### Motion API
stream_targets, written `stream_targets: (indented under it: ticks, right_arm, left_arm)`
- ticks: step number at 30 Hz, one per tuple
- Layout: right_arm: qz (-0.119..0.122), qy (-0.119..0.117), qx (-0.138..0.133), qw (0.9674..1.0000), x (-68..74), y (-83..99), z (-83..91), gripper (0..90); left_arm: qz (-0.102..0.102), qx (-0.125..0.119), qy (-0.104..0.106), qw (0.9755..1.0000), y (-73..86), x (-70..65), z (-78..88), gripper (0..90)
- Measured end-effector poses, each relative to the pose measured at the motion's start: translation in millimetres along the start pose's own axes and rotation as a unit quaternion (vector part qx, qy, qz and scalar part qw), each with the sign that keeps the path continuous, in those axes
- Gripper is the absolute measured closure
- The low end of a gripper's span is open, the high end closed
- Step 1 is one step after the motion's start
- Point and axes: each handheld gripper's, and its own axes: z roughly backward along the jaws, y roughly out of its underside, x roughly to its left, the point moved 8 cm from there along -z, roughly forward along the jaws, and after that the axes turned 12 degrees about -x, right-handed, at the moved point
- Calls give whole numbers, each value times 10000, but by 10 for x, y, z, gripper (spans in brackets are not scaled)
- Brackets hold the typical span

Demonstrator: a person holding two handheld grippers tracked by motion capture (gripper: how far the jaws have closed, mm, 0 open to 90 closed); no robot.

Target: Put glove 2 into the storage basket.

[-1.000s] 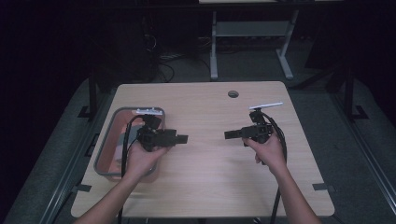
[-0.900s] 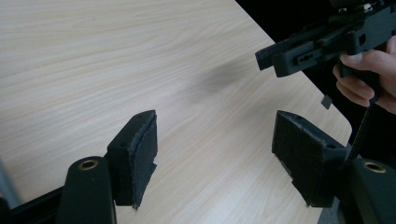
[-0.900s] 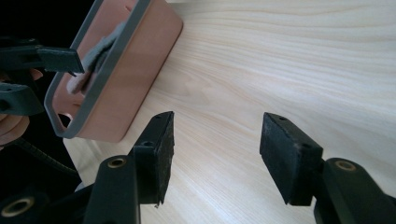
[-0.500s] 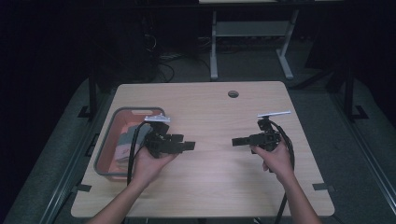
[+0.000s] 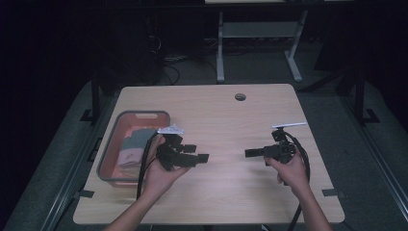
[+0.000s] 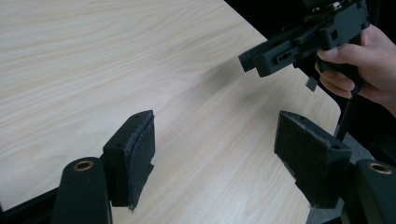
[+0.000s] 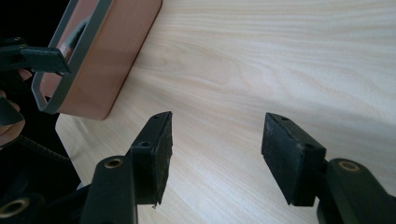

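**A:** So where's everything sitting? Both grippers are over the wooden surface (image 5: 231,130), each held in one of the person's hands. The left gripper (image 5: 199,158) is just right of the bin (image 5: 107,156), the right gripper (image 5: 250,153) is over on the right half, and they point at each other with bare wood between them.

**B:** And the fingers?

**A:** Spread wide on both. In the left gripper view the two padded fingers (image 6: 137,158) stand well apart with nothing between them but wood grain. Same in the right gripper view: fingers (image 7: 159,149) wide, nothing held.

**B:** What about the bin?

**A:** Salmon-coloured, grey rim, sits at the left edge of the surface. From above there's some folded cloth (image 5: 133,142) inside, greyish and pinkish, can't tell what exactly. It's not between anyone's fingers. The left hand (image 5: 159,175) is right beside the bin's near right corner, and the cable (image 5: 143,163) trails down past the rim.

**B:** Does the right gripper see it?

**A:** Yep, the bin (image 7: 100,60) is up in the top left corner of the right gripper view, well away from those fingers and off to the side of the gap. The left gripper view catches the right gripper (image 6: 261,58) up top with the right hand (image 6: 359,65) wrapped round its handle, also apart from its own fingers.
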Motion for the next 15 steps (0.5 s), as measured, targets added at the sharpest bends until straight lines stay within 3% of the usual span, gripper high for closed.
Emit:
stream_targets:
  ticks: [15]
  right_arm:
    - [-45,-25,-28,10000,-95,196,118,412]
  left_arm:
    - [-43,42,165,9998,192,-125,-71,275]
